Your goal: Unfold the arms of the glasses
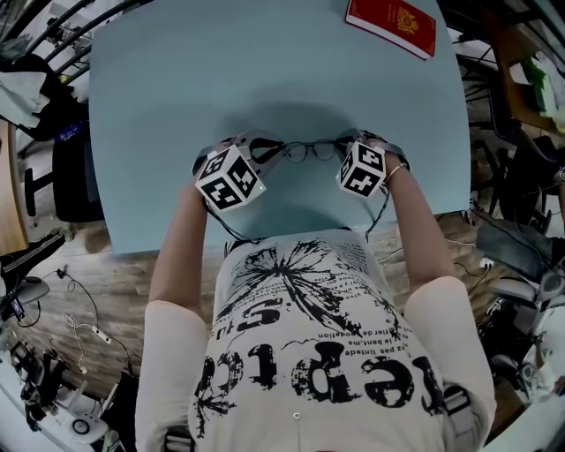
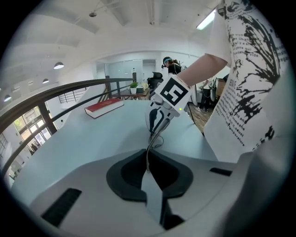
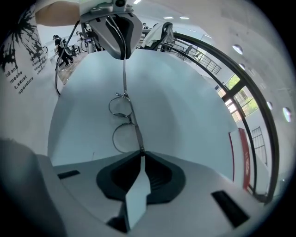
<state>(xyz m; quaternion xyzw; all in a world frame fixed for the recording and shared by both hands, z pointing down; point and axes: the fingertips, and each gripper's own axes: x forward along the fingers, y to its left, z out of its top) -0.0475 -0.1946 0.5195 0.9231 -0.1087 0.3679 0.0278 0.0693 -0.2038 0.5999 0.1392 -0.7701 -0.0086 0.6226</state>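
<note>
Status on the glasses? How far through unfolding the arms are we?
Done: both grippers have hold. The right gripper is shut on one end of the glasses, the left gripper on a thin arm. In hand: that arm looks swung out, stretched between frame and left jaws. Left: a dark bar along the lenses may be the second arm, folded; I can't be sure.

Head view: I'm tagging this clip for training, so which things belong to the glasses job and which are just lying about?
Part of the job: glasses; left gripper and right gripper, both shut on the glasses; blue table beneath.
Lying about: red book on the table's far corner.
</note>
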